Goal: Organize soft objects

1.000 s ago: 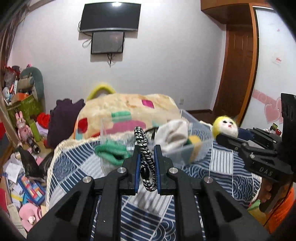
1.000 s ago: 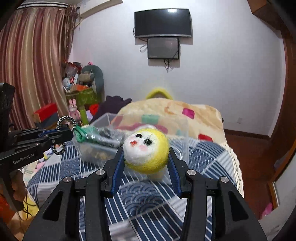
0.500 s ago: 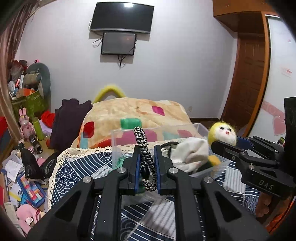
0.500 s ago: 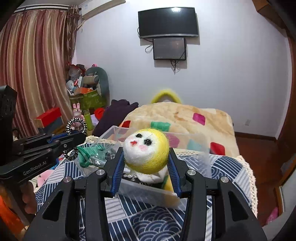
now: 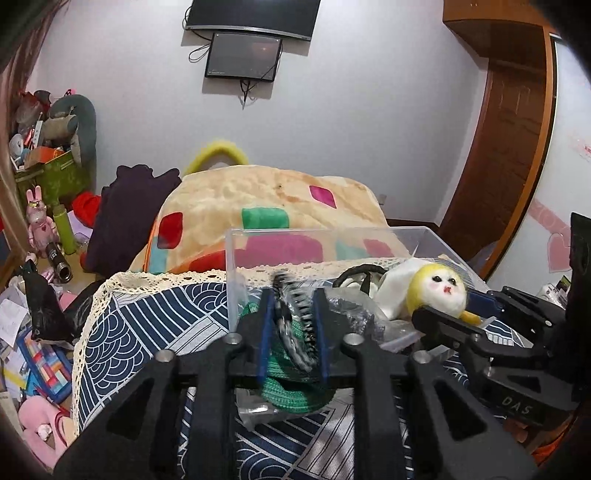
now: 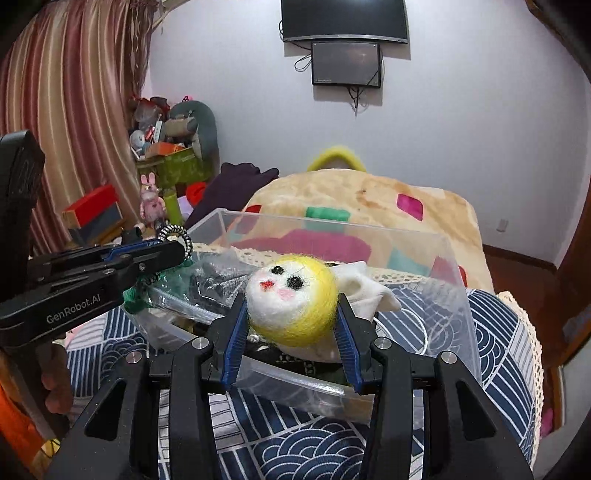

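Cluttered home bedroom: blanketed bed [image 5: 266,199], wall television [image 5: 253,14], plush toys [image 5: 38,225].

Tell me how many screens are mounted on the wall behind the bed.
2. A large dark TV sits high on the wall, and a smaller monitor hangs directly beneath it, cables dangling below. Both look switched off. The views show no others on that wall.

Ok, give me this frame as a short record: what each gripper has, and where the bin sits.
left gripper: jaws just opening; black-and-white hair tie loose and blurred between them, above the bin
right gripper: shut on felt doll head, over the bin
bin: clear plastic, on the blue patterned bedspread
bin contents: green knit piece, white cloth
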A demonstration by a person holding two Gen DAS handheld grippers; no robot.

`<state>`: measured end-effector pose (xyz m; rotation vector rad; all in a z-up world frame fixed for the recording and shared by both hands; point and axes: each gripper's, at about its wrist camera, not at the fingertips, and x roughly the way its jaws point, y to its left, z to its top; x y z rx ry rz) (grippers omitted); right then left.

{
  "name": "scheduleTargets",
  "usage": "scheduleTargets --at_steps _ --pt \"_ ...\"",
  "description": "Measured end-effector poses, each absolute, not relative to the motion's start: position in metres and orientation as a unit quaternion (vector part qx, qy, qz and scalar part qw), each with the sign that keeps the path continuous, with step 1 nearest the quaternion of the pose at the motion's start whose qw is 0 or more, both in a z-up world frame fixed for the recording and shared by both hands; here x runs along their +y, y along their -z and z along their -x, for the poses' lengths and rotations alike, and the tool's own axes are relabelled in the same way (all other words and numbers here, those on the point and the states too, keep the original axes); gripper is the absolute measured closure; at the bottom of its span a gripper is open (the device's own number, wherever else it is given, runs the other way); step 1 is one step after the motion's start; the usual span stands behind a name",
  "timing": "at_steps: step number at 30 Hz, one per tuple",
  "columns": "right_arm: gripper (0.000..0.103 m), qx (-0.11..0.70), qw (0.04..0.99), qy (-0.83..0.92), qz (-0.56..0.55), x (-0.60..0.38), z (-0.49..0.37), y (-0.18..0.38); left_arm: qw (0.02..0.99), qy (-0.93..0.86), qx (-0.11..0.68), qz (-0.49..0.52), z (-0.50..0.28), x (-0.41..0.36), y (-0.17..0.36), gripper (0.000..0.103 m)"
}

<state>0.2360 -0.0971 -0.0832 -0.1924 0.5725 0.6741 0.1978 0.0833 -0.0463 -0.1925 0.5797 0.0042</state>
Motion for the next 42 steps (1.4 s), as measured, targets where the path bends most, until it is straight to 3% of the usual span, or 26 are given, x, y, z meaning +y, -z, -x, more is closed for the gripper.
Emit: scheduleTargets --at_steps 4,6,8,13,23,29,32,36,38,42 --pt "0.056 0.27 0.899 -0.324 0.117 -0.092 -0.23 0.083 0.953 0.0 0.286 0.095 -0.197 0.082 0.047 0.07" --pt "0.046 0.265 0.901 -0.318 0.128 -0.09 -0.227 0.083 0.954 0.001 0.286 0.089 -0.196 0.08 0.047 0.065" --pt "0.044 0.257 0.904 -0.316 0.133 -0.089 -0.224 0.082 0.955 0.002 0.283 0.084 -0.192 0.078 0.045 0.06" --pt "0.043 0.248 0.907 -0.314 0.13 -0.093 -0.221 0.074 0.958 0.003 0.275 0.084 -0.182 0.077 0.04 0.049" --pt "0.04 0.237 0.914 -0.318 0.084 -0.118 -0.216 0.053 0.966 0.002 0.244 0.087 -0.15 0.078 0.014 0.046" --pt "0.04 0.203 0.922 -0.324 0.065 -0.138 -0.193 0.03 0.976 -0.002 0.207 0.07 -0.121 0.066 -0.005 0.039" --pt "0.036 0.184 0.925 -0.329 0.055 -0.147 -0.179 0.018 0.98 -0.004 0.189 0.057 -0.107 0.057 -0.014 0.034" --pt "0.031 0.154 0.93 -0.332 0.04 -0.159 -0.162 0.004 0.983 0.007 0.171 0.065 -0.088 0.05 -0.023 0.016" --pt "0.031 0.144 0.93 -0.336 0.039 -0.162 -0.153 0.0 0.985 0.009 0.162 0.065 -0.079 0.047 -0.026 0.012" --pt "0.019 0.126 0.934 -0.334 0.035 -0.167 -0.141 -0.002 0.989 0.001 0.142 0.041 -0.063 0.034 -0.029 0.001"
